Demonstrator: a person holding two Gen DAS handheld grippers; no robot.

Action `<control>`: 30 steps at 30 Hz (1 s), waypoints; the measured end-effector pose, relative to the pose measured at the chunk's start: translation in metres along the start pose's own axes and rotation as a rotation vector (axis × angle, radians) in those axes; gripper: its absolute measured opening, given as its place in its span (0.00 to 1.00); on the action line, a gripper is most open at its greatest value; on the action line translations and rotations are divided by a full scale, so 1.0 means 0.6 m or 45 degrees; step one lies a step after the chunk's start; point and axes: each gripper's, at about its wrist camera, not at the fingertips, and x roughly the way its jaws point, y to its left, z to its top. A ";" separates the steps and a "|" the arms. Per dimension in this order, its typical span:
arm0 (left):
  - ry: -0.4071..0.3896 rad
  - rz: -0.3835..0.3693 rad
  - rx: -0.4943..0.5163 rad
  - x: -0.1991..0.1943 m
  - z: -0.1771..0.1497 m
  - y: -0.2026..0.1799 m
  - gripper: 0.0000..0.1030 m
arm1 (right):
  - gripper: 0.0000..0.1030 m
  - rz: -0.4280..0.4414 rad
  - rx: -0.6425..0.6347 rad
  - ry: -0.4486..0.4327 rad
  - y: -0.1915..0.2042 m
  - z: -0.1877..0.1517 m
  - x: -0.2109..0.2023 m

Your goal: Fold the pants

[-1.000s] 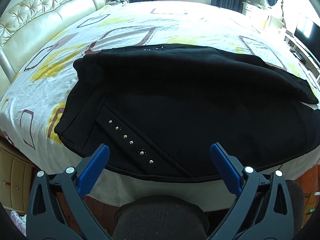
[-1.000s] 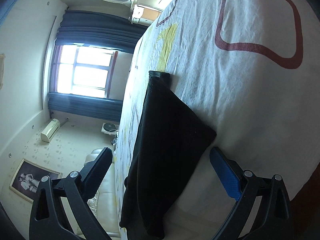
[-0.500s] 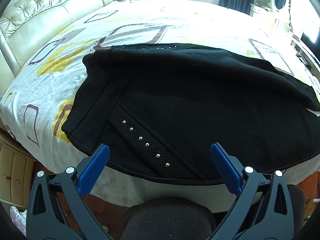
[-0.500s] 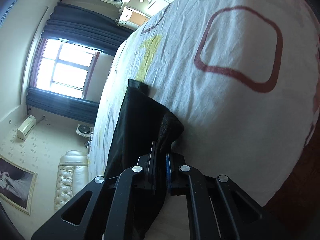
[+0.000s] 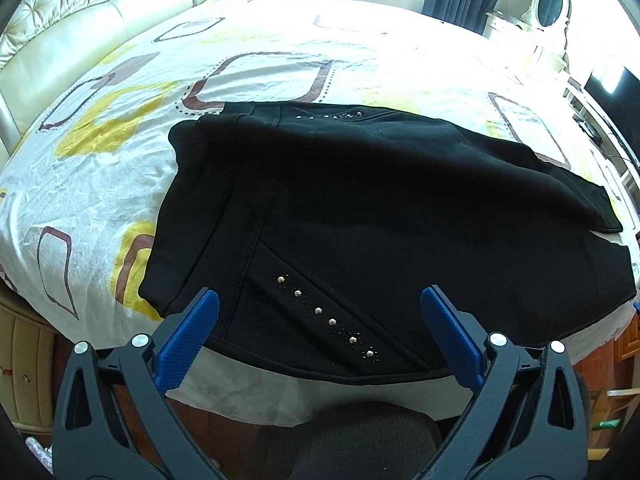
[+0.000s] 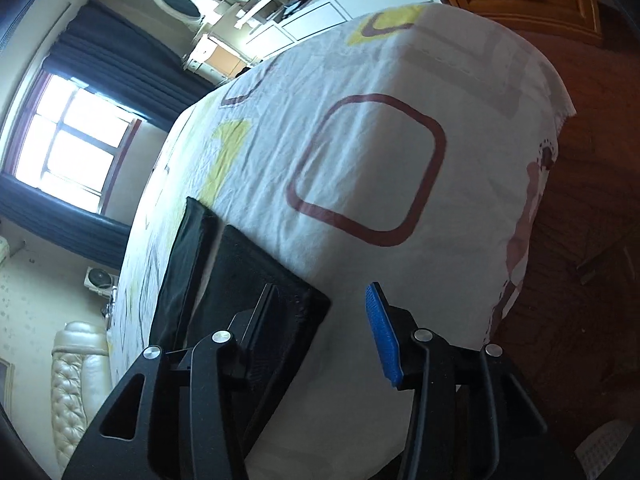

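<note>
One pair of black studded fabric pants is lying spread across the bed's white sheet with yellow and maroon shapes, reaching its near edge. Two rows of studs are showing. The left gripper is hanging spread and empty over the waist end. The right gripper is tilting downward, its jaws opening, one finger overlapping the leg hem, nothing pinched.

A patterned bedsheet, tufted cream headboard, dark curtains.
</note>
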 end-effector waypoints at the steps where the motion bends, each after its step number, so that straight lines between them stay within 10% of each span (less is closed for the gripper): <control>1: 0.012 -0.017 -0.013 0.004 0.006 0.015 0.98 | 0.54 0.018 -0.049 0.003 0.024 -0.003 -0.004; 7: 0.000 0.032 -0.106 0.022 0.069 0.116 0.98 | 0.62 0.172 -0.447 0.119 0.227 -0.061 0.023; 19: 0.168 -0.395 -0.345 0.165 0.260 0.309 0.98 | 0.66 0.339 -1.130 0.355 0.563 -0.293 0.145; 30: 0.329 -0.763 -0.244 0.273 0.315 0.253 0.98 | 0.66 0.432 -1.425 0.605 0.698 -0.389 0.250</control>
